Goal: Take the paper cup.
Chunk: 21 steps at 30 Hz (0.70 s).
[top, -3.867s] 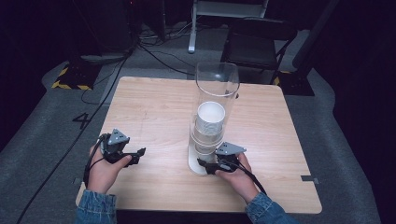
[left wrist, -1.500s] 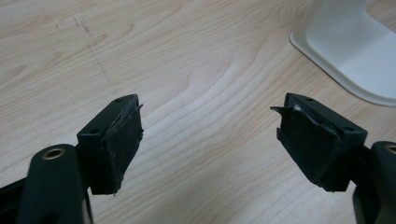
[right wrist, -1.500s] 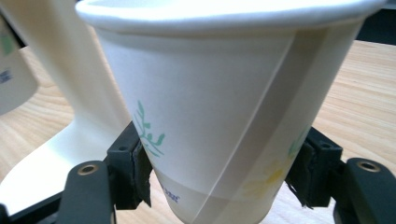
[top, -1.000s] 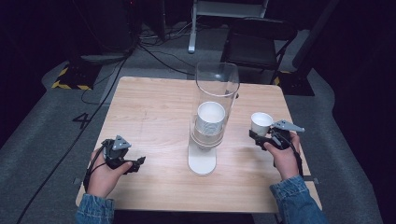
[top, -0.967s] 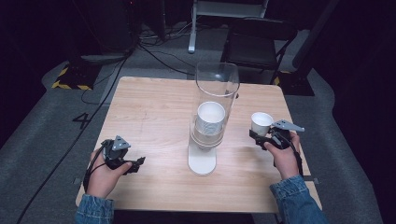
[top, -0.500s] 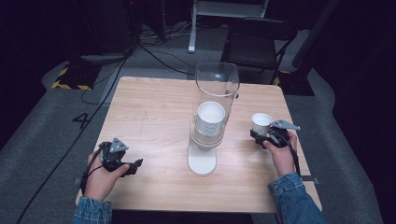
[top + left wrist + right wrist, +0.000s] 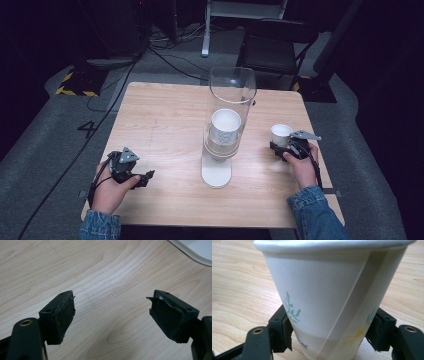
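Paper cup point(image 7: 281, 134), white, single, held upright near the right edge of the tabletop point(image 7: 165, 115), roughly midway along that edge.

High view. The right gripper point(image 7: 281, 148) has the cup by its lower wall; the cup's long axis runs vertical, mouth up, and it sits on the far side of the right hand point(image 7: 302, 167), toward the back edge. A clear tube dispenser point(image 7: 229, 117) stands at the centre of the tabletop on a white base point(image 7: 216, 171), with a stack of cups point(image 7: 225, 126) inside it. The held cup lies well apart from the dispenser, to its right. The left gripper point(image 7: 145, 178) rests near the front left corner, its tips turned toward the white base. The right hand is judged the one to carry out any placing, since it alone bears the cup and the left sits across the tabletop from it.

Left gripper view. The jaws stand wide apart with nothing between them, bare wood grain showing below. A corner of the white base point(image 7: 197, 250) shows at the upper right, apart from the pads.

Right gripper view. The cup point(image 7: 329, 297) sits between the two jaws, which press its lower wall from either side; the wall carries a green sprig and a yellow flower print. The rim stands above the pads and the cup leans very slightly. Whether its base touches the wood cannot be told.
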{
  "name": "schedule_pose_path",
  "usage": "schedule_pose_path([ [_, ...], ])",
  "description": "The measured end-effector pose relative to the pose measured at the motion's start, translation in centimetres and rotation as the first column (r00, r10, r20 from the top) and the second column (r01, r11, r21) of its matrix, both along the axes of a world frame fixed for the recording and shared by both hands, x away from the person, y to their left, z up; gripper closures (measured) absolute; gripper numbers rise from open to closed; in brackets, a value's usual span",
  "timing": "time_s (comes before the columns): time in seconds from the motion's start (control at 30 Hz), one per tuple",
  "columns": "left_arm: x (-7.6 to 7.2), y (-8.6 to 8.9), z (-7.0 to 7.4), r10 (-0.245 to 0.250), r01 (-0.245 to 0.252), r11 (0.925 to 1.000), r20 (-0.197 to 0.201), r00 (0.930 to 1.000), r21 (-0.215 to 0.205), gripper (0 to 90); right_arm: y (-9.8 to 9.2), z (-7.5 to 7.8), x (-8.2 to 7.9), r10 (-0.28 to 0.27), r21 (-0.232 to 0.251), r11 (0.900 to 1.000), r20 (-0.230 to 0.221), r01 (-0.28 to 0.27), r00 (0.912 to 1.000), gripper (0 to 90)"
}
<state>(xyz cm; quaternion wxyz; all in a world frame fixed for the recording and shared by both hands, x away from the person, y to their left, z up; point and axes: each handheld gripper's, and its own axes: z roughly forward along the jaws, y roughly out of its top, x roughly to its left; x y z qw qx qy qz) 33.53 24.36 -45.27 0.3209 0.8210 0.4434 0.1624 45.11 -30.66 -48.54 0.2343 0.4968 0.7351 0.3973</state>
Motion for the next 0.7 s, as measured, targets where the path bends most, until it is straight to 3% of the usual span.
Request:
schedule_pose_path([
  [0.7, 0.43, -0.38, -0.04, -0.012, 0.012, 0.9999, 0.000, 0.9999, 0.000, 20.1, -0.01, -0.73, -0.20, 0.017, -0.036, 0.999, -0.068, -0.020, 0.9976, 32.1],
])
